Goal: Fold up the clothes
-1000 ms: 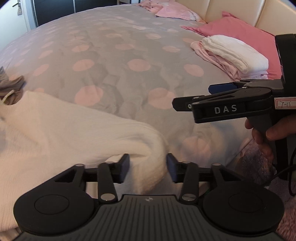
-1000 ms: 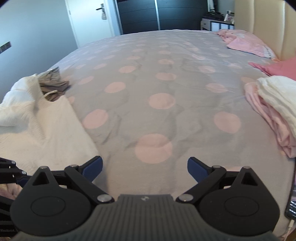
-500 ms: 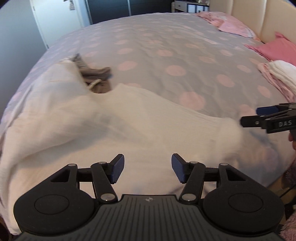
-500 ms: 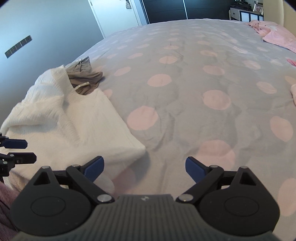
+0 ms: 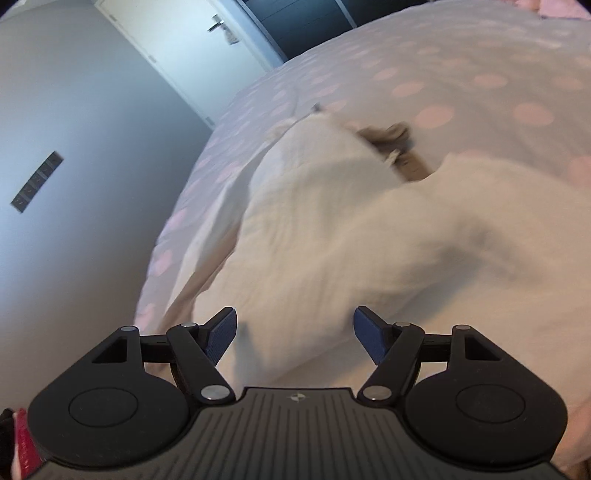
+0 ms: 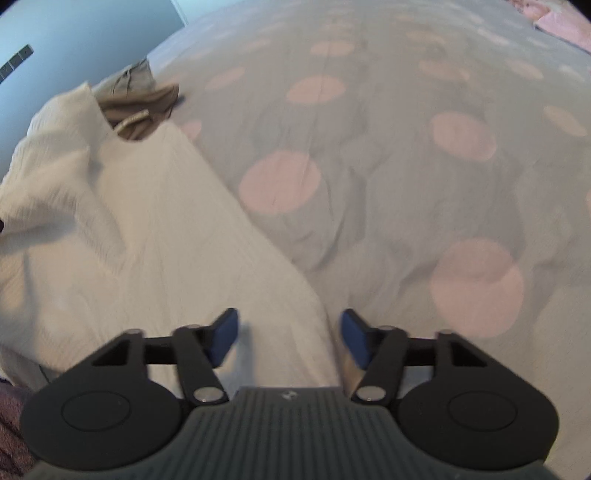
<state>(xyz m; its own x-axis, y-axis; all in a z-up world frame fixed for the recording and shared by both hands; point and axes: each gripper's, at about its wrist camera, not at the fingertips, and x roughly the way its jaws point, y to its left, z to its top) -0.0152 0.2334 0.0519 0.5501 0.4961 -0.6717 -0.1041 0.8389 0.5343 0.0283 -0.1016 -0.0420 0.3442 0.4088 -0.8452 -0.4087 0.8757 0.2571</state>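
A white ribbed garment [image 5: 351, 240] lies spread near the front edge of the bed, blurred by motion in the left wrist view. My left gripper [image 5: 295, 328] hovers over its near left part; its jaws are opening, wide apart, and the pads press on nothing. In the right wrist view the same garment [image 6: 129, 240] fills the left side. My right gripper [image 6: 289, 328] straddles the garment's near right corner. Its jaws are closing with the cloth edge between them, and a gap still shows at each pad.
A crumpled brown garment [image 6: 144, 92] lies just beyond the white one's neckline. The grey bed cover with pink dots [image 6: 406, 184] stretches away to the right. A grey wall [image 5: 74, 184] and a white door [image 5: 192, 44] stand left of the bed. Pink bedding [image 6: 565, 26] lies far right.
My left gripper swung from the garment's right end to its left part and its jaws widened. My right gripper dropped onto the garment's right corner and its jaws narrowed.
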